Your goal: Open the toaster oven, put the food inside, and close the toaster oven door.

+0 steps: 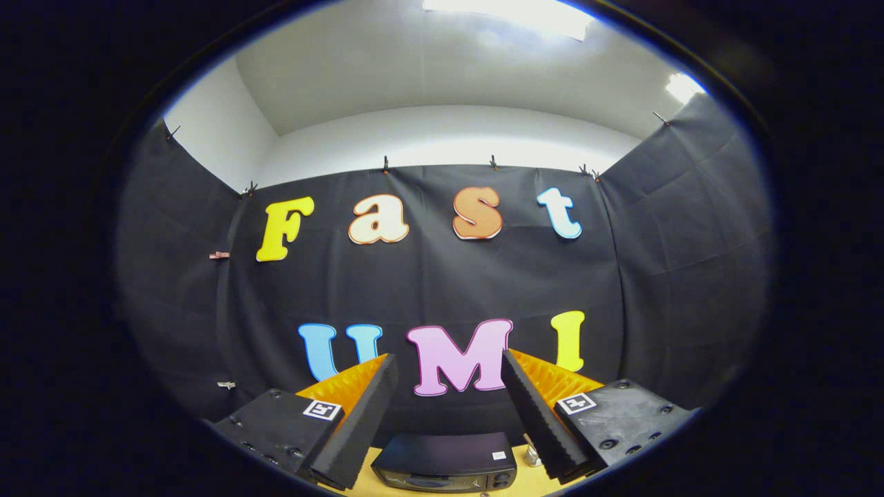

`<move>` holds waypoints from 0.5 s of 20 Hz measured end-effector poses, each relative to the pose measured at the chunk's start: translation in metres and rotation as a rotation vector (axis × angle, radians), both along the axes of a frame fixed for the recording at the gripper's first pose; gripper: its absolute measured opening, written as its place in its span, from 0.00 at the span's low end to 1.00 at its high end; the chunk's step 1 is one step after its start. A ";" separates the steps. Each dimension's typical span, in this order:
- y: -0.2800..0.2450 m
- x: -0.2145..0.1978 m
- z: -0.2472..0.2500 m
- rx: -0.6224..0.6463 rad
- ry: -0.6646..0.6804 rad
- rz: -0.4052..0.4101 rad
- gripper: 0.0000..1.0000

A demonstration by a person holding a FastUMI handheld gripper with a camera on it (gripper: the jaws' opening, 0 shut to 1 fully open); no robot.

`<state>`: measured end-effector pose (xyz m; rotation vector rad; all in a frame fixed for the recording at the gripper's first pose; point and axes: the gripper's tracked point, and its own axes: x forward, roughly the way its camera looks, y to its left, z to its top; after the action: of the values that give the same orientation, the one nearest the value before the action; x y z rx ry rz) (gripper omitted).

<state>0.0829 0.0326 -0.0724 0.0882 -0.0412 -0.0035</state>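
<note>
My fingers (449, 407) stood wide apart, gripping nothing (touching nothing either). The black boxy metal toaster oven (444, 461) sat below and between them on the pale wooden worktop (366, 476).

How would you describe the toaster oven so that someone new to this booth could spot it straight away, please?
Start at the black cloth wall and drop to the wooden table at its foot. The toaster oven sits there, low between and beyond the open gripper's fingers, which hold nothing. It is a dark, glossy box, far larger than the small metallic item beside it.
</note>
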 end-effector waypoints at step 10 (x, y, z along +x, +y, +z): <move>0.009 -0.042 0.032 -0.022 -0.012 0.058 0.97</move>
<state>0.0405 0.0417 -0.0402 0.0676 -0.0504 0.0553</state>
